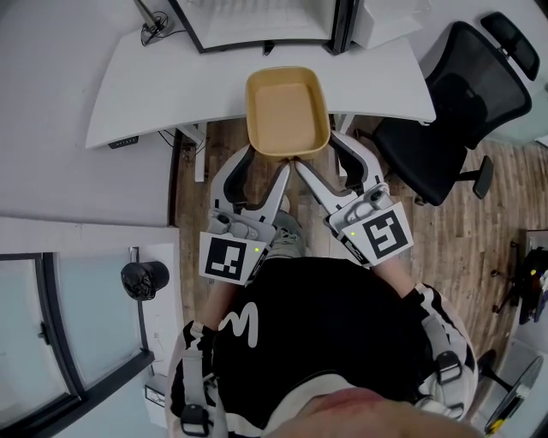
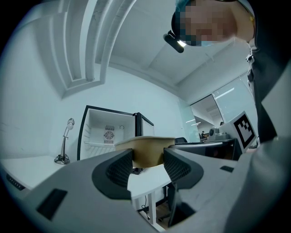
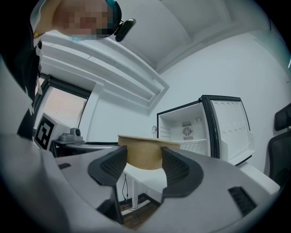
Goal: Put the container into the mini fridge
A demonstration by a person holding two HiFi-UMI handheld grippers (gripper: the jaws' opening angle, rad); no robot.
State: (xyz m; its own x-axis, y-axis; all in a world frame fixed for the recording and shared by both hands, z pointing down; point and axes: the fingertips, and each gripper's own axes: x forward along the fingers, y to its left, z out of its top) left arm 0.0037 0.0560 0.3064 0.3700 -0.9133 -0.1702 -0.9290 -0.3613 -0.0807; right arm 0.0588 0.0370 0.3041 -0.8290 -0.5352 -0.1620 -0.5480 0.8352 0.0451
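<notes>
We've got the tan paper container (image 1: pixel 287 111) up in both grippers, and this is the carry step: it's been picked up and hasn't gone into the fridge yet. From the head view it sits at the near edge of the white desk (image 1: pixel 154 94), with its near end hanging out over the wooden floor (image 1: pixel 479 231).

The left gripper (image 1: pixel 264 164) has its jaws closed in on the near-left part of the container. The right gripper (image 1: pixel 321 156) has done the same on the near-right part. In the left gripper view the container (image 2: pixel 145 145) sits squarely between the two dark pads, and both look pressed against its walls. It's the same in the right gripper view, where the container (image 3: pixel 143 148) is clamped between the jaws with its rim level and above the jaw tips. So each gripper is gripping the container, and the container looks empty.

Straight ahead is the mini fridge (image 1: pixel 265 21), standing on the desk with its door (image 3: pixel 232 127) swung wide open. We can see the white interior (image 2: pixel 109 132), with a shelf and a fan at the back. Nothing blocks the opening.

The next move, as we read it, is to push both grippers forward together across the desk. They'd need to keep the container level and hold an even squeeze so the soft paper walls don't buckle. The container then has to clear the fridge's lower frame and be set down inside before either gripper lets go. The office chair (image 1: pixel 462 103) at right is well out of the way.
</notes>
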